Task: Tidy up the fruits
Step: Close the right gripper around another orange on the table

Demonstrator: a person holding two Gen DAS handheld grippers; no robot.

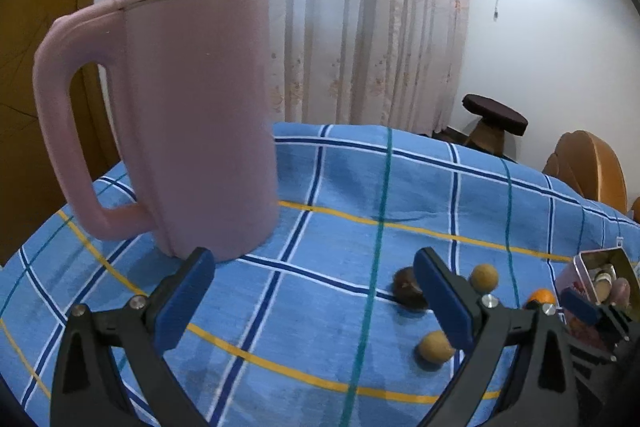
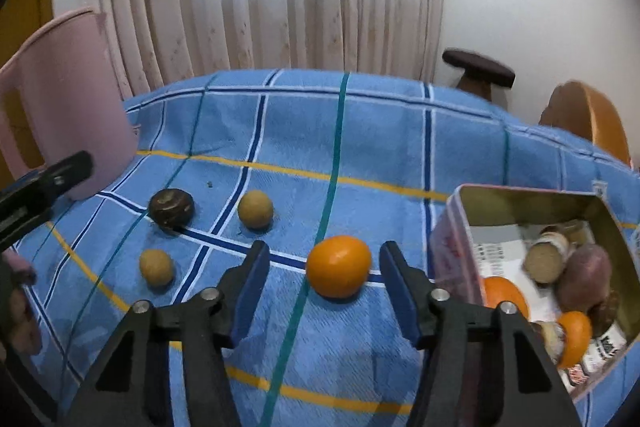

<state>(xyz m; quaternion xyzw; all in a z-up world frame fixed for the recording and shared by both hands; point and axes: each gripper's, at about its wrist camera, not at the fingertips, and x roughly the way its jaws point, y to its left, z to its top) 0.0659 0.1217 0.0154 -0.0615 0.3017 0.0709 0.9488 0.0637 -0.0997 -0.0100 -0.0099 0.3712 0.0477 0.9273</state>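
An orange (image 2: 338, 265) lies on the blue checked cloth between the open fingers of my right gripper (image 2: 325, 287), untouched. Left of it lie two tan round fruits (image 2: 255, 209) (image 2: 156, 267) and a dark brown one (image 2: 172, 207). An open tin box (image 2: 472, 211) at the right holds oranges, a purple fruit and small jars. My left gripper (image 1: 314, 303) is open and empty over the cloth; the dark fruit (image 1: 406, 287) and tan fruits (image 1: 484, 277) (image 1: 434, 345) lie by its right finger (image 1: 440, 301).
A tall pink jug (image 1: 192, 115) with a handle stands on the cloth just beyond my left gripper; it also shows in the right wrist view (image 2: 68, 99). Curtains hang behind the table. A dark stool (image 2: 478, 69) and a wooden chair back (image 2: 584, 119) stand at the far right.
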